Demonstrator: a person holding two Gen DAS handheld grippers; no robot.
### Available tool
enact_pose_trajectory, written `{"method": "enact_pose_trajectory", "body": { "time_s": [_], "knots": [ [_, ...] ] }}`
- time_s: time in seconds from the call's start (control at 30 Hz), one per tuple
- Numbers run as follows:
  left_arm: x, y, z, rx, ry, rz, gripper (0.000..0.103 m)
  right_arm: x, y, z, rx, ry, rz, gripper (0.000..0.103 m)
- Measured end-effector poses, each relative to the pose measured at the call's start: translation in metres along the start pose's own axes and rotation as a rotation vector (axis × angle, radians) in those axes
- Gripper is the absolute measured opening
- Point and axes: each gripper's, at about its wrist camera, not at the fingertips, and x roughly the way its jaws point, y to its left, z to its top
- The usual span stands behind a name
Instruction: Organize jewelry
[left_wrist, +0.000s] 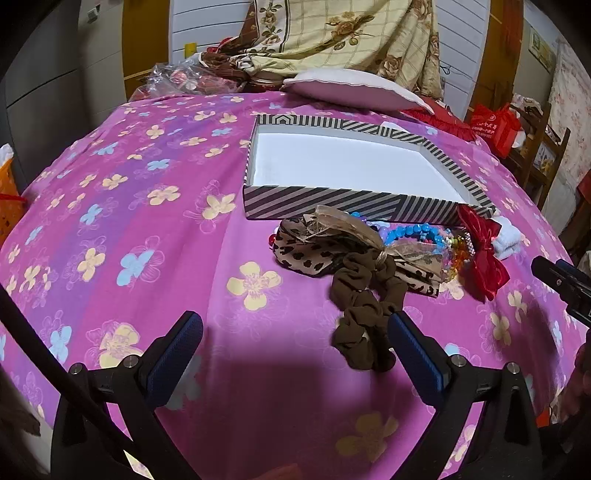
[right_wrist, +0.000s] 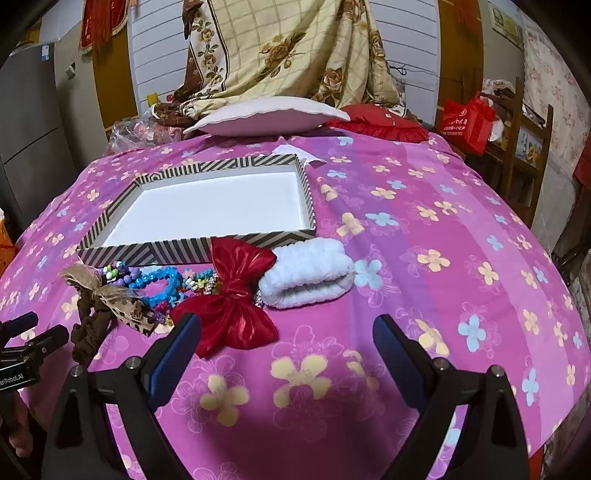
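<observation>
Writing: the left gripper, seen at the left edge of the right wrist view, carries a label reading "enRobot.AI", its first letters cut off by the frame; the red bag beside the bed has white print too small to read.
Left gripper jaws: spread wide, holding nothing; the right-hand blue pad sits just beside the brown scrunchie, and whether they touch cannot be told.
Right gripper jaws: also wide apart and empty; the left-hand pad overlaps the lower edge of the red bow in this view.
Box: one striped box, open, white inside, on the pink flowered bedspread.
Jewelry pile: on the bedspread just in front of the box's near wall, between the box and the grippers.
Counted: one brown scrunchie, one leopard-print band with a gauzy tan bow, one red bow, one white fluffy band at the pile's right end.
Beads: blue beaded bracelet plus purple and mixed-colour strands tangled together; how many cannot be made out.
Hidden: a sparkly piece shows only as slivers beside the red bow.
Behind: one white pillow, one red cushion.
</observation>
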Motion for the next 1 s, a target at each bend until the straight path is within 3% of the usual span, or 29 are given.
{"method": "enact_pose_trajectory", "body": {
  "time_s": [0.1,0.37,1.0],
  "knots": [
    [0.001,0.0,0.0,-0.002,0.0,-0.001,0.075,0.001,0.002,-0.001,-0.006,0.01,0.002,0.096],
    [0.0,0.001,0.0,-0.007,-0.002,-0.001,0.075,0.016,-0.003,-0.007,0.094,0.081,0.108,0.096],
    [0.0,0.001,0.0,-0.007,0.004,0.001,0.075,0.016,0.011,-0.007,0.0,0.113,0.089,0.096]
  ]
}}
